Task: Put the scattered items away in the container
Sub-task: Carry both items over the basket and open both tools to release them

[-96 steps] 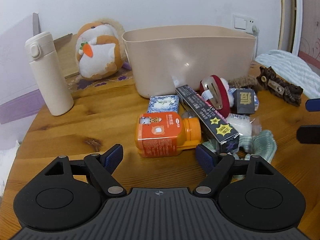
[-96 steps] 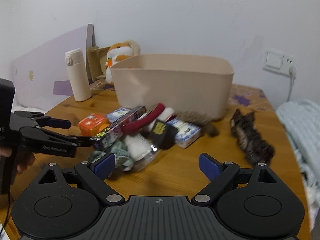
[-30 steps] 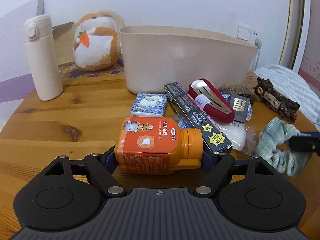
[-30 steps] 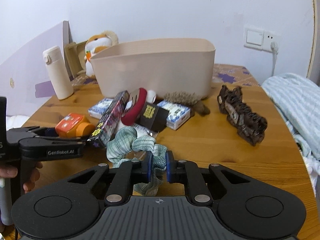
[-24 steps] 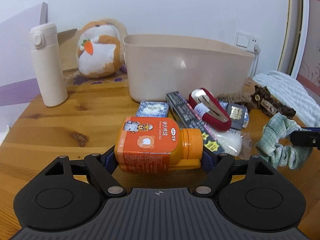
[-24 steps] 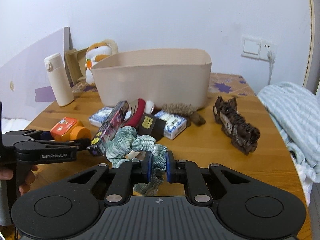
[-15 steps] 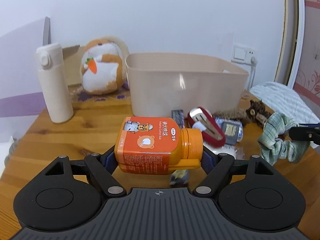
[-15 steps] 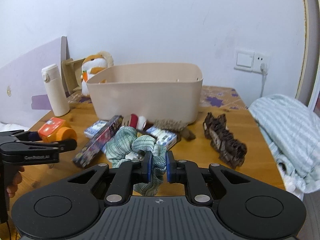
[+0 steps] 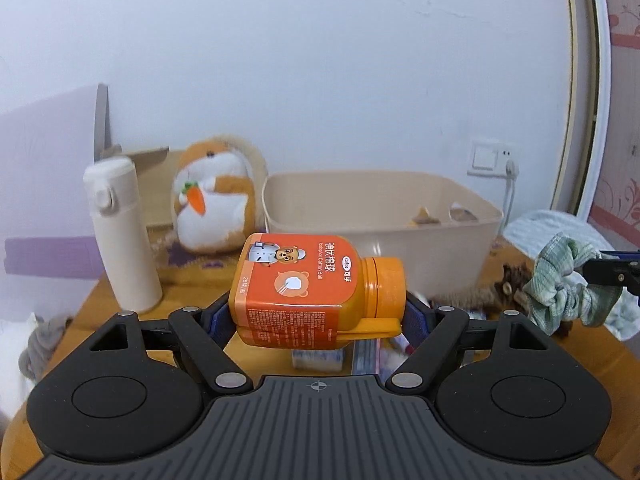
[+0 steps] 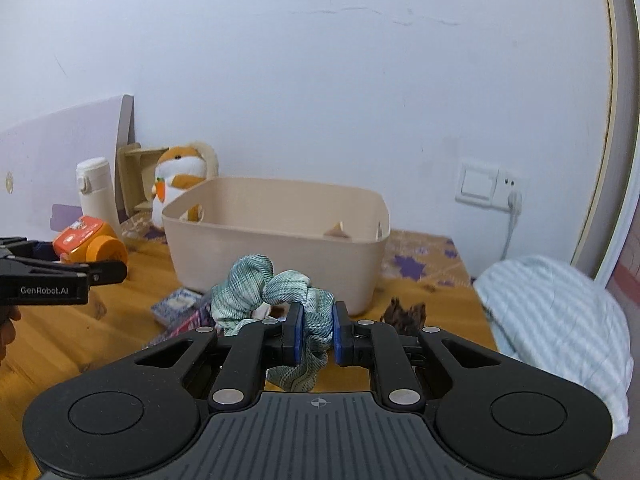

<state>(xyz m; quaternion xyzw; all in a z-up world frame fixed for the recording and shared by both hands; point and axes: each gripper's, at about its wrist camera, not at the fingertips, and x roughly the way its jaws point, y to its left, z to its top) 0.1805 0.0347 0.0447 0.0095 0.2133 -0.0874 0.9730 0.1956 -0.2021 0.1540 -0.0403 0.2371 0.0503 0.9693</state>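
I had both loads in the air, neither yet in the container [image 9: 380, 236]; my left gripper [image 9: 316, 316] was clamped end to end on the orange bottle [image 9: 312, 288], held sideways with its cap toward 3 o'clock; my right gripper [image 10: 314, 334] was pinching the green scrunchie [image 10: 276, 288]; the container sat at 12 o'clock on the surface [image 10: 80, 332], seemingly with only a scrap or two inside; small boxes [image 10: 176, 306] and a brown hair tie [image 10: 404, 316] lay in front of it, waiting; I judged the task barely begun.
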